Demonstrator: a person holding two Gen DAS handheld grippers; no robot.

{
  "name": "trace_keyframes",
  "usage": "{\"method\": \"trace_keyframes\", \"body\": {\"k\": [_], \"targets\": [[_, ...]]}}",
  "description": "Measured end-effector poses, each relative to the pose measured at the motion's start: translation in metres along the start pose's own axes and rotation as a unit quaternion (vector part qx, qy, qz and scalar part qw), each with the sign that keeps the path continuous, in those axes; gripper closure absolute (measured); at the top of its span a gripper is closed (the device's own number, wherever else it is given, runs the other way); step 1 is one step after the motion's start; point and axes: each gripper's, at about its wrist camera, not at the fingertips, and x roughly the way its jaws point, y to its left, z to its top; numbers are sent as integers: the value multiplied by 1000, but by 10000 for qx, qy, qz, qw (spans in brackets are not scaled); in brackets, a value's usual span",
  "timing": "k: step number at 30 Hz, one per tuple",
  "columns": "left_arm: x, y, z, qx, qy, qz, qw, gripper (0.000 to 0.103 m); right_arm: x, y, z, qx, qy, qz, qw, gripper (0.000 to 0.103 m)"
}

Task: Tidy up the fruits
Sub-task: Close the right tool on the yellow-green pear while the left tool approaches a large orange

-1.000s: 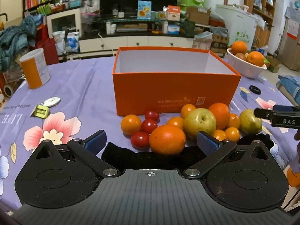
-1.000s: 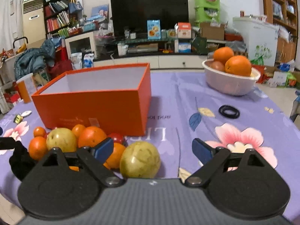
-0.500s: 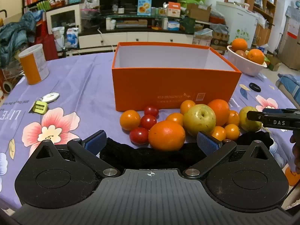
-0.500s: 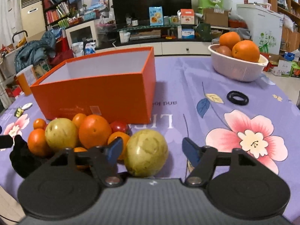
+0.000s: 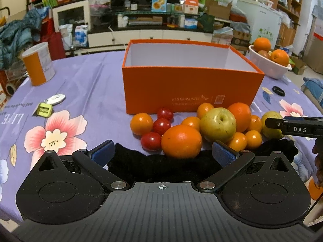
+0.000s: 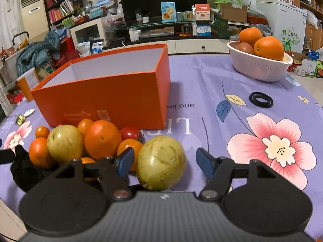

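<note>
An empty orange box point(image 5: 189, 84) stands mid-table; it also shows in the right wrist view point(image 6: 113, 96). A pile of oranges, red tomatoes and yellow-green fruits lies in front of it. My left gripper point(image 5: 163, 153) is open, just short of a large orange point(image 5: 181, 141) and a black cloth point(image 5: 161, 165). My right gripper point(image 6: 164, 160) is open around a yellow-green round fruit point(image 6: 161, 162); the left pad is near it, the right pad stands apart. That fruit point(image 5: 270, 125) and the right gripper's finger point(image 5: 292, 128) show at the right of the left wrist view.
A white bowl point(image 6: 260, 66) with oranges stands at the back right. A black ring point(image 6: 261, 99) lies on the purple flowered tablecloth point(image 6: 272, 149). An orange-and-white can point(image 5: 38, 66) and a small yellow tag point(image 5: 44, 109) are at the left.
My right gripper moved forward around the yellow-green fruit and its fingers narrowed. The left gripper rose slightly and stayed open.
</note>
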Motion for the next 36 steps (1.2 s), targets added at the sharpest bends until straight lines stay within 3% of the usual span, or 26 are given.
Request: {"method": "trace_keyframes", "body": {"k": [21,25,33,35,36], "targets": [[10,-3,-5,45,243,190,9995,21,13,-7,-1,340,241,-1,9991,30],[11,-5,-5,78,271,167,9995,21,14,-11,-1,480,313,116,9983,36],[7,2,-6,-31,124,67,9999,21,18,-15,-1,744,420,261,9960,35],[5,2,-6,39,6,16,10000,22,19,-16,-1,800,449,307,9953,38],[5,0,-7,108,-68,32,9999,23,19,-16,-1,800,449,307,9953,45]]}}
